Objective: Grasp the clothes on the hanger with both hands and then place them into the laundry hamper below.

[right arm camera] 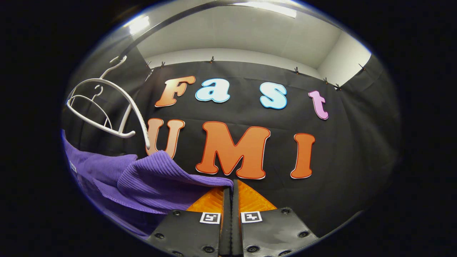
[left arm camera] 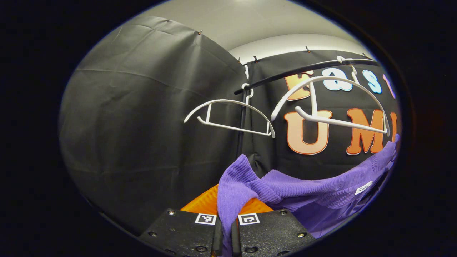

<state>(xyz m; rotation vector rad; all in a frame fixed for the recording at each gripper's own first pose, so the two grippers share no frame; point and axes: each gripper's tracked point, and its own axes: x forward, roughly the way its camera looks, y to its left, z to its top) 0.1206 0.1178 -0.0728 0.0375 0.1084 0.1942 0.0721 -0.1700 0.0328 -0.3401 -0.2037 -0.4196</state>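
Your left gripper [left arm camera: 224, 223] has its fingers clenched on one end of the purple garment [left arm camera: 321, 192], which runs off toward 3 o'clock. Your right gripper [right arm camera: 230, 214] pinches the other end, the cloth trailing toward 9 o'clock. So its long axis hangs slack between your hands, below the two bare white hangers [left arm camera: 232, 117] — off them, I judge. It is soft ribbed knit and will sag. The hamper is below, unseen — lower both hands together.
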